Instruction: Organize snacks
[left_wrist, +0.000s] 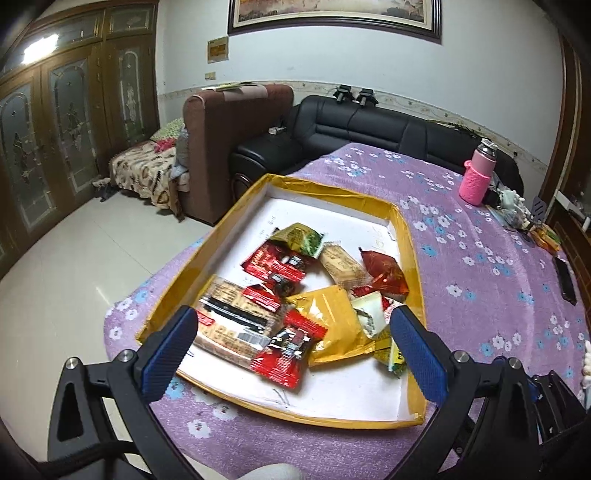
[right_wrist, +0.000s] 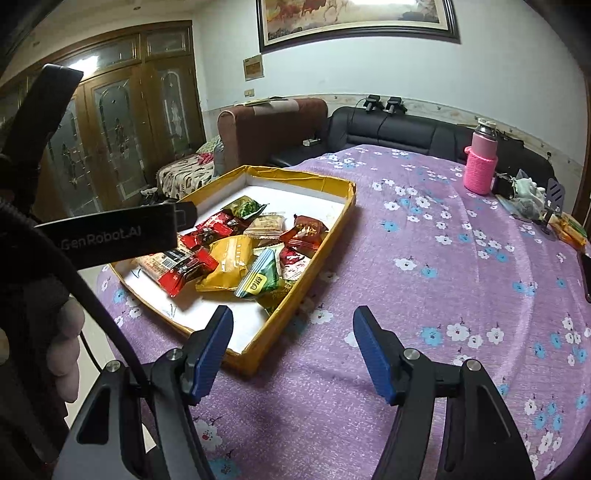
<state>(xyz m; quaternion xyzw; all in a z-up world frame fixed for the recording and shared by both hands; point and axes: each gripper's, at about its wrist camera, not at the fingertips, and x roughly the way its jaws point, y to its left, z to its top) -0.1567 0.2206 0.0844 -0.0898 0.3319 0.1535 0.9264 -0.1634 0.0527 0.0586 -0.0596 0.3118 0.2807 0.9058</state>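
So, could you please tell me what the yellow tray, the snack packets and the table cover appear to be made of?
Tray: probably cardboard, glossy yellow walls that look taped or wrapped, with creases; matte white floor with pen marks.
Snack packets: shiny plastic or foil film, crinkled, catching glare.
Table cover: soft plush fabric, purple with printed flowers, matte and fuzzy.

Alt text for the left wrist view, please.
Open left gripper hovers over a shallow yellow cardboard tray of mixed wrapped snack packets, holding nothing. The tray sits on a purple floral tablecloth; a pink knit-sleeved bottle stands behind.
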